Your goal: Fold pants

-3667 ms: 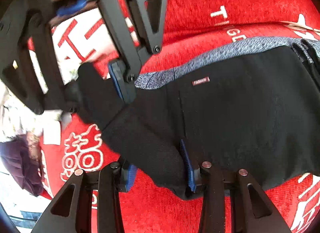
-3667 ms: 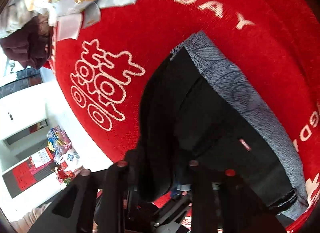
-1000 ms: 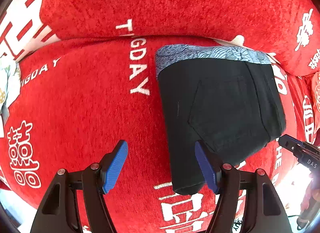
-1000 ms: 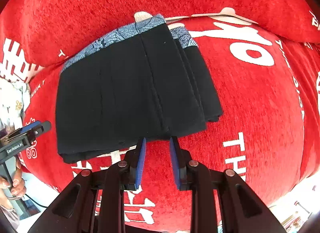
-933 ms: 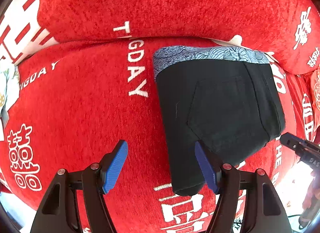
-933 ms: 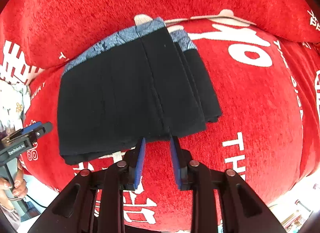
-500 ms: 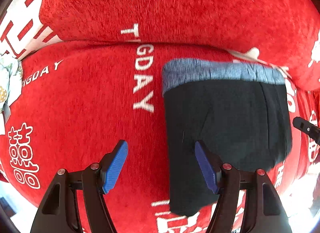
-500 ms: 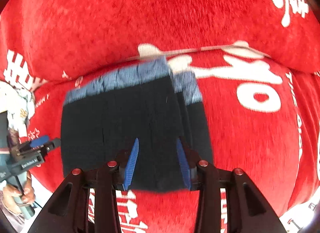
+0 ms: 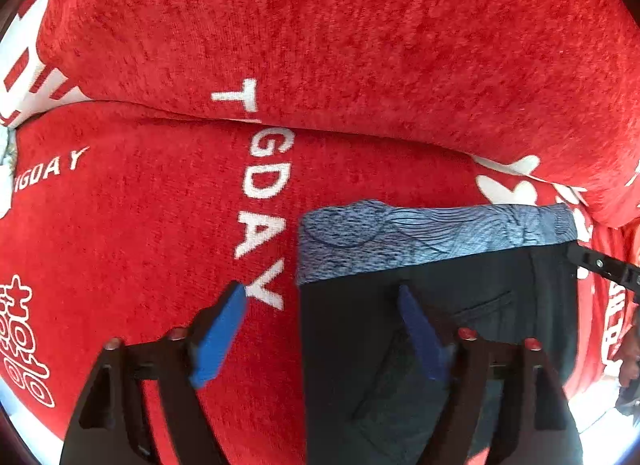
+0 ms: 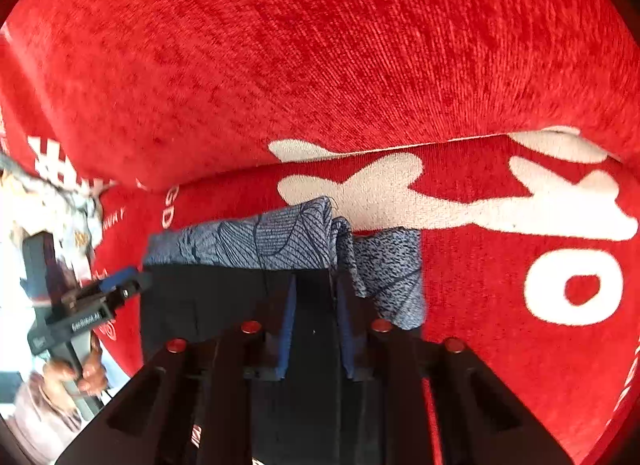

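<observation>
The folded black pants (image 9: 460, 325) with a blue-grey patterned waistband (image 9: 432, 237) lie on the red sofa seat. My left gripper (image 9: 320, 329) is open, straddling the pants' left edge near the waistband; its right finger (image 9: 416, 333) is over the black cloth, its left finger (image 9: 218, 329) over the red cover. In the right wrist view the pants (image 10: 224, 301) lie under my right gripper (image 10: 314, 321), whose jaws stand a narrow gap apart above the cloth just below the waistband (image 10: 280, 241). Neither grips anything.
The red seat cover (image 9: 140, 225) with white lettering lies all around. The red backrest cushion (image 9: 320, 33) rises just behind the waistband. Patterned cloths (image 10: 48, 201) lie at the far left. The left gripper also shows in the right wrist view (image 10: 92, 305).
Both grippers have moved forward over the pants toward the waistband. The right gripper now hovers over the black cloth. The pants lie as before.
</observation>
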{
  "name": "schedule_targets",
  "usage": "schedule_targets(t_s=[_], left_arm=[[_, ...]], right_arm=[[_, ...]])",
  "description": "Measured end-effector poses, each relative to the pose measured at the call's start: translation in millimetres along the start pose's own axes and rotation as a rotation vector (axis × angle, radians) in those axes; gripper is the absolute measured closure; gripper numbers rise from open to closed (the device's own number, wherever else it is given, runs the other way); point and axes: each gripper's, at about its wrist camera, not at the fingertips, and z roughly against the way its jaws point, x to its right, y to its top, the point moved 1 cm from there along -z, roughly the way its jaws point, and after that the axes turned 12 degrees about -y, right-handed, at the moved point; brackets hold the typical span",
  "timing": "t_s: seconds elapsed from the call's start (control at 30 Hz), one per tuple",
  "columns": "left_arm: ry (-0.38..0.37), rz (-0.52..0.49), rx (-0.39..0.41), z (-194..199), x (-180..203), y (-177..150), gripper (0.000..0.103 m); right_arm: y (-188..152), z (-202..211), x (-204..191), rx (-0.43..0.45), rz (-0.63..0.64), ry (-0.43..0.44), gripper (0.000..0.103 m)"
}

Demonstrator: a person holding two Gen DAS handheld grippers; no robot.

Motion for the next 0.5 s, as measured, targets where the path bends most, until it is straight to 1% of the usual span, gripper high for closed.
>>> schedule_targets(t_s=[0.07, 0.1, 0.13, 0.2, 0.27, 0.33, 0.4, 0.47, 0.5], left_arm=[[-0.016, 0.012, -0.004, -6.3, -2.4, -0.5, 0.019], [-0.013, 0.023, -0.004, -9.2, -3.5, -0.2, 0.014], [-0.002, 0.034, -0.002, -11.1, -4.6, 0.5, 0.012], [0.001, 0.040, -0.003, -10.8, -5.5, 1.4, 0.011], [0.005, 0.028, -0.007, -6.4, -4.7, 1.0, 0.011], [0.009, 0.012, -0.010, -0.7, -4.1, -0.2, 0.011], [0.007, 0.005, -0.017, 3.6, -5.5, -2.9, 0.011], [-0.013, 0.013, -0.031, 6.4, -8.2, -6.7, 0.011], [-0.025, 0.018, -0.042, 7.2, -9.9, -9.4, 0.011]], right_arm=[[-3.1, -7.1, 2.4, -0.022, 0.022, -0.023, 0.087], [-4.6, -13.2, 3.7, -0.034, 0.028, -0.033, 0.088], [-6.5, -16.5, 5.2, -0.031, 0.024, -0.034, 0.088], [-6.4, -18.5, 7.2, -0.018, -0.011, -0.026, 0.089], [-10.5, -15.9, 8.6, -0.008, -0.035, -0.008, 0.087], [-14.9, -9.1, 11.7, -0.005, -0.060, 0.019, 0.082], [-22.7, -1.4, 17.2, -0.009, -0.081, 0.016, 0.077], [-32.9, 5.0, 22.7, -0.013, -0.098, 0.019, 0.061], [-39.7, 7.8, 25.9, -0.014, -0.108, 0.019, 0.058]])
